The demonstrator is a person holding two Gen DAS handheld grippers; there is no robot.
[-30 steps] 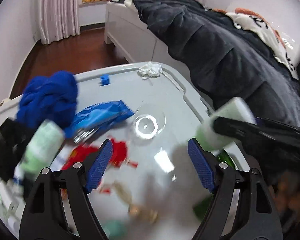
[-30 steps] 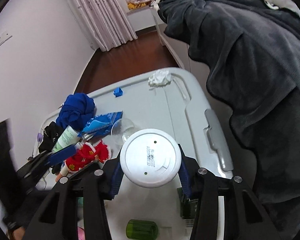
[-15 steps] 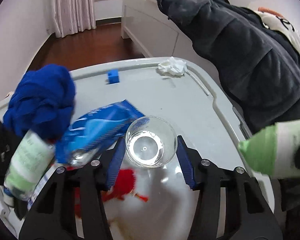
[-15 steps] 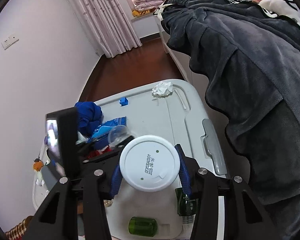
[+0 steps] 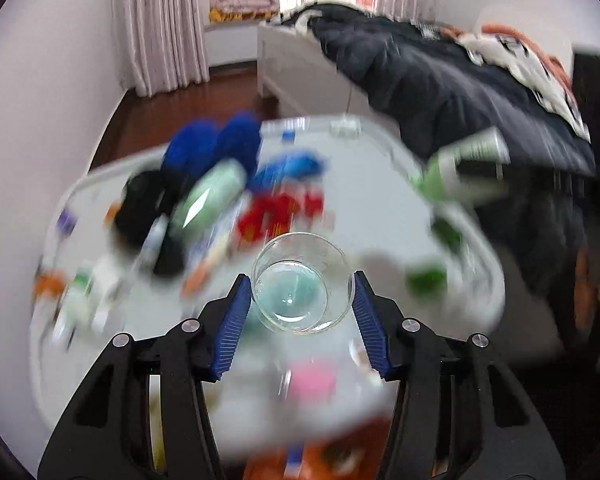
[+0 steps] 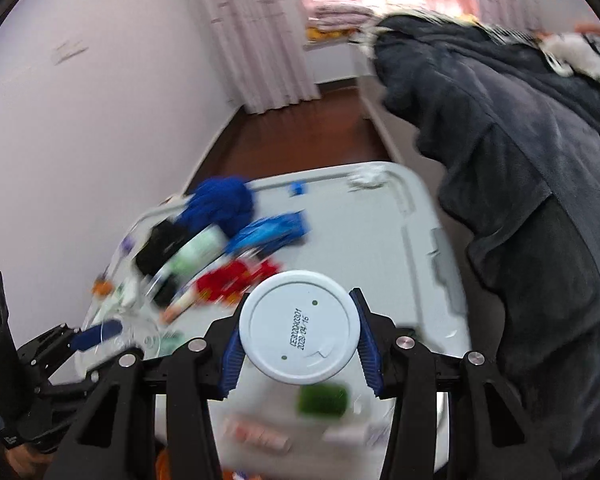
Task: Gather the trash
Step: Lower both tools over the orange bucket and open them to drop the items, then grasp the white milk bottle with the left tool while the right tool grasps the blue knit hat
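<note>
The left gripper [image 5: 302, 312] is closed on a clear plastic cup [image 5: 302, 286]; its jaws have just been closing, and the blue pads [image 5: 232, 324] now press the cup's wall on both sides. The cup is round, see-through and thin-walled, with a faint bluish base. Its mouth faces the left wrist camera and its long axis runs away along the fingers, base toward the white storage-box lid [image 5: 372, 208] that serves as the counter. The cup hangs above the lid's near part.

The right gripper [image 6: 298, 336] grips a white and green bottle [image 6: 299, 328]. From the right wrist camera only its flat white round end shows, printed with a date code, so its long axis points along the fingers. The left wrist view shows this bottle [image 5: 460, 164] from the side, blurred, at the lid's right edge by the dark blanket [image 5: 440, 80] on the bed.

Both grippers tilt downward over the lid, where a blue cloth [image 6: 220, 200], a blue wrapper [image 6: 272, 232] and a crumpled tissue [image 6: 366, 176] lie, all motion-blurred.
</note>
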